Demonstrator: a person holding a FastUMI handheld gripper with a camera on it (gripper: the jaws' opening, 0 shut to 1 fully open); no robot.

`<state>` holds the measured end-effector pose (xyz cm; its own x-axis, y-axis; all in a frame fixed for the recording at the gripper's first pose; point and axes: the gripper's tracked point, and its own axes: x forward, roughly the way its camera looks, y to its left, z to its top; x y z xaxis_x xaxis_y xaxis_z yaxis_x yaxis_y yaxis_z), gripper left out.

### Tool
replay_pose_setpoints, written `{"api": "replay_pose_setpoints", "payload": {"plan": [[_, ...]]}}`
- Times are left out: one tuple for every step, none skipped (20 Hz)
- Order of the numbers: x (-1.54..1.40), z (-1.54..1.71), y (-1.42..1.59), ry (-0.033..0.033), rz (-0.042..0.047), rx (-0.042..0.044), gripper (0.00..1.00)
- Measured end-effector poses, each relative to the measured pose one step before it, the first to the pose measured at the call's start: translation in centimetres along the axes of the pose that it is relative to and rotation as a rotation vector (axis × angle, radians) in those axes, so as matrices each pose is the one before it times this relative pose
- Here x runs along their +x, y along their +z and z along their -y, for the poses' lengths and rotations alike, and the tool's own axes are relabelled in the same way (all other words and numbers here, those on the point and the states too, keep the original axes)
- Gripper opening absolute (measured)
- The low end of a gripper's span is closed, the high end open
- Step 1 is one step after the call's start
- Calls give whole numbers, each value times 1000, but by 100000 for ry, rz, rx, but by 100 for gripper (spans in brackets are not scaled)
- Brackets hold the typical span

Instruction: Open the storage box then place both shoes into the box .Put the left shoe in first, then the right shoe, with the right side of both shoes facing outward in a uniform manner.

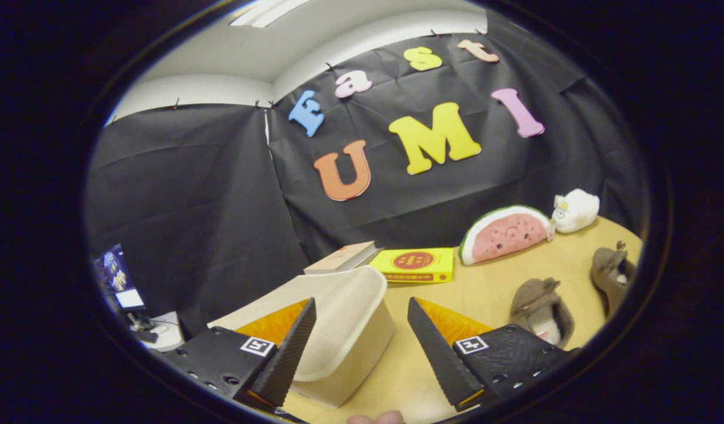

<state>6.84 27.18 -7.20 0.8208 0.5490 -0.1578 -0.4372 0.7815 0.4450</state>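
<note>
- Fingers [291, 347] stand wide apart, gripping nothing; the gripper [359, 338] hangs over the table [491, 282].
- Box [344, 330], lid shut, sits between them, nearer the left finger.
- Two shoes [541, 306] [612, 274] lie at two o'clock, apart.
- Books [418, 265], a watermelon toy [503, 232] and a white plush [575, 210] line the wall at one o'clock.

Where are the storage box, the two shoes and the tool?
storage box [344, 347]: gripper view, front wall, between the open fingers.
nearer shoe [538, 306]: gripper view, upper.
farther shoe [610, 272]: gripper view, upper.
tool [362, 347]: gripper view, midway between fingertips.
</note>
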Motion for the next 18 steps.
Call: {"api": "replay_pose_setpoints", "payload": {"plan": [[507,-381,-630,1688,-2389,3387,95],[352,-142,-522,1068,-1951,2978,95],[405,-88,-384,1035,-1414,2462,95],[239,-241,-498,1211,-1594,2794,95],[352,-113,-466,1342,-1715,2954,95],[312,47,-388,794,-859,2999,95],[115,52,-331,1388,-1177,3479,95],[273,162,-496,1682,-1611,4605,95],[297,204,-476,986,-1781,5003,95],[240,5,-222,1157,-1815,4360,95],[120,-117,42,1497,-1066,3417,95],[180,-119,-177,1372,-1825,3476,95],[161,-218,-228,2469,-2336,4547,95],[188,-286,-413,2184,-2244,5152,95],[-17,-305,-284,2400,-2304,4209,95],[-167,-405,79,1320,-840,2592,94],[251,-173,276,-455,586,460,91],[-632,-144,584,-182,1451,-939,75]]}}
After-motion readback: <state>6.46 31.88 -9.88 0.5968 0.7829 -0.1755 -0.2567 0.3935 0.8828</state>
